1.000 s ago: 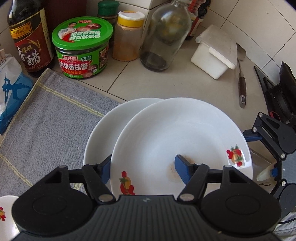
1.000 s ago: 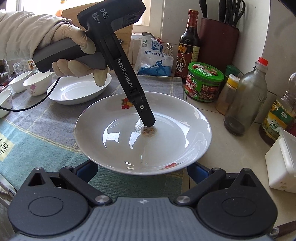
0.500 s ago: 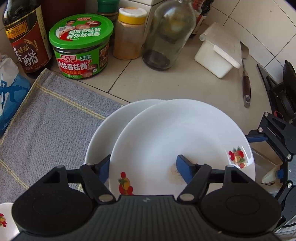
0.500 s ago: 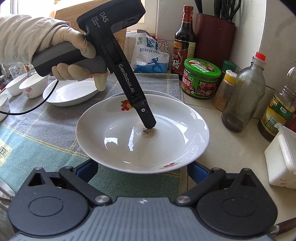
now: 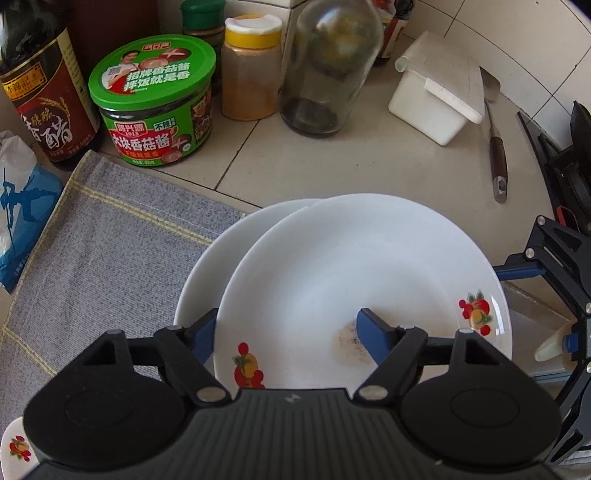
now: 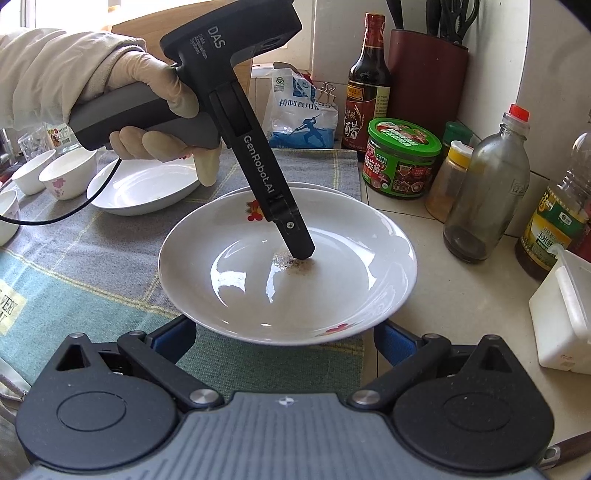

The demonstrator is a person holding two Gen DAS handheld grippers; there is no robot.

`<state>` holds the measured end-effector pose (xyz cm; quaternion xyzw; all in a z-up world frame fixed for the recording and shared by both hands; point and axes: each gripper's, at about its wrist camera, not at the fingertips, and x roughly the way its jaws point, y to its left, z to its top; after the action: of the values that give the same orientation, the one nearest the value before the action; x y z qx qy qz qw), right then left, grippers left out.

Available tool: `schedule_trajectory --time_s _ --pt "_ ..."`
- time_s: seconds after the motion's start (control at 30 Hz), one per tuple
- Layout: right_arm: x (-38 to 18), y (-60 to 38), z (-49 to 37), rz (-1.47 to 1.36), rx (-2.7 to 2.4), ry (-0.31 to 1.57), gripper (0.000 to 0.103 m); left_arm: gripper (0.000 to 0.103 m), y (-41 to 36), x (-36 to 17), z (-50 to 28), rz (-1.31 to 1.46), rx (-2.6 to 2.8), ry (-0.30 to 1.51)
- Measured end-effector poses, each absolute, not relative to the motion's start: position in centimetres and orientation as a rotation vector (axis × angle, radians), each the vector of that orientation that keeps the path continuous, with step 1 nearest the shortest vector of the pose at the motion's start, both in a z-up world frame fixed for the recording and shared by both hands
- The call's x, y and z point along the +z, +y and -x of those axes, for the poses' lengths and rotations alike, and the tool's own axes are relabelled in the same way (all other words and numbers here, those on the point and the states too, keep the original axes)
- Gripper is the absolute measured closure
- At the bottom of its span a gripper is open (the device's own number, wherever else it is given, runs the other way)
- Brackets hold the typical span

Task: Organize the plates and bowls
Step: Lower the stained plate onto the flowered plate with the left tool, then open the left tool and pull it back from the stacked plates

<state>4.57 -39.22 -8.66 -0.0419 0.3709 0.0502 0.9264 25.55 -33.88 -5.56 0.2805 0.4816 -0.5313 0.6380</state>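
Kitchen counter [image 5: 332, 158] of pale square tiles, grout lines visible. White tiled wall [image 5: 517, 55] behind. Grey cloth [image 5: 110, 240] with yellow stripes spread over the counter's left part, checked teal nearer the camera in the right wrist view. Bright daylight from a window [image 6: 29, 14] at upper left.

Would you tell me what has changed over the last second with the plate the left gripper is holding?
The top plate, gripped at its rim by the left gripper, has been carried toward the lower plate, which was barely showing before and now peeks out further behind it. The right gripper stays open beneath the near rim. Bottles, jars and bowls are unmoved.
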Motion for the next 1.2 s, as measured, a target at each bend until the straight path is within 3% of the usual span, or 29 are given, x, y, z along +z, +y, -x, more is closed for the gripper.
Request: schedule_trajectory --time_s 1.2 --pt "-8.4 -39.0 -4.1 0.093 0.116 0.712 0.000 0.024 -30.7 -3.8 -25.3 -0.592 -1.102 1.009"
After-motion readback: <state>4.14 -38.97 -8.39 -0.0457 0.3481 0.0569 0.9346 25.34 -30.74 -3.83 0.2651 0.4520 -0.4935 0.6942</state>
